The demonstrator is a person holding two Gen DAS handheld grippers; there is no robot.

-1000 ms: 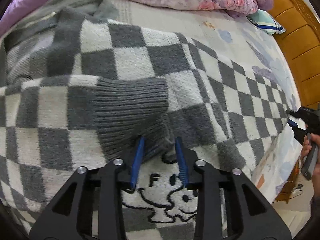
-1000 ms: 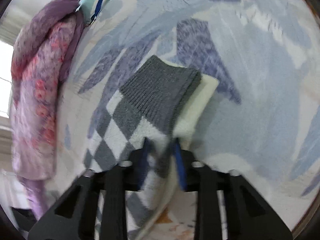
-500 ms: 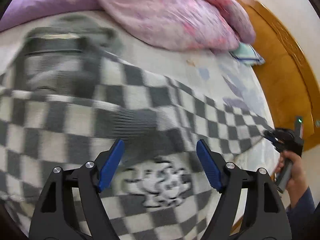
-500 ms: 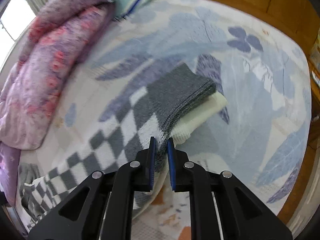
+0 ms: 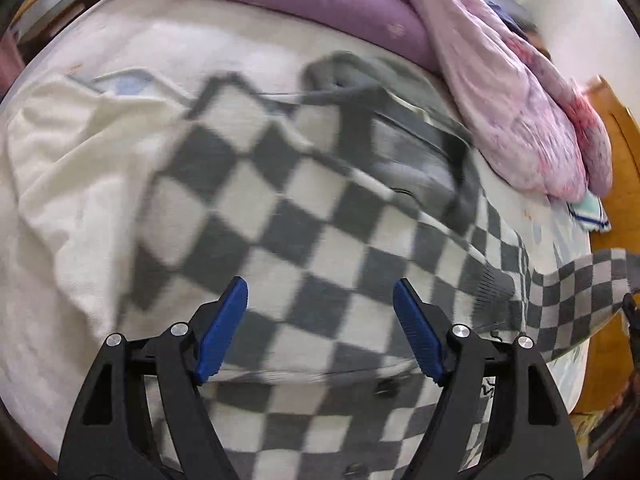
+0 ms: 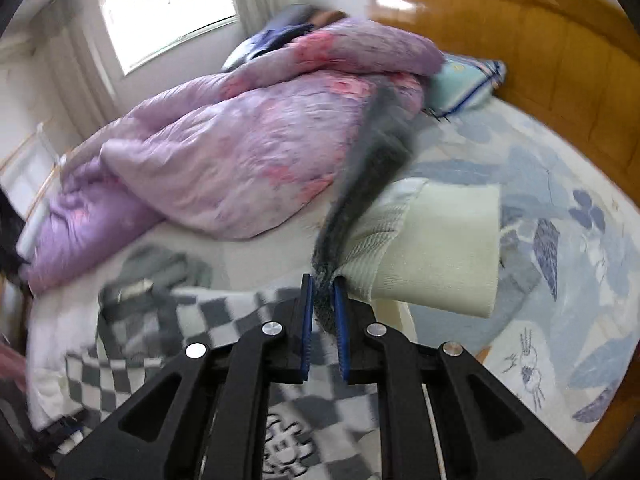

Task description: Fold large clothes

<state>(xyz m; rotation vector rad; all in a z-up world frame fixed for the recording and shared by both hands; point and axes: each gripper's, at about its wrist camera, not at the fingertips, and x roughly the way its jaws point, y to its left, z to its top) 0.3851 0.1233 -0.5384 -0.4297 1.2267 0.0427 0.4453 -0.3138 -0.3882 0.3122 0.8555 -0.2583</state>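
A large grey-and-white checkered sweater lies spread on the bed, its grey collar toward the quilt. My left gripper is open and empty, hovering above the sweater's body. One sleeve stretches up to the right. My right gripper is shut on that sleeve's grey ribbed cuff and holds it lifted above the bed, the cream inner side hanging out to the right. The sweater body shows below it in the right wrist view.
A purple and pink floral quilt is piled along the far side of the bed. A teal pillow lies by the wooden headboard. The blue-patterned sheet covers the bed at right. A window is behind.
My left gripper let go of the folded-over cuff, opened wide and pulled back to the left. My right gripper closed on the other sleeve's cuff and lifted it off the sheet.
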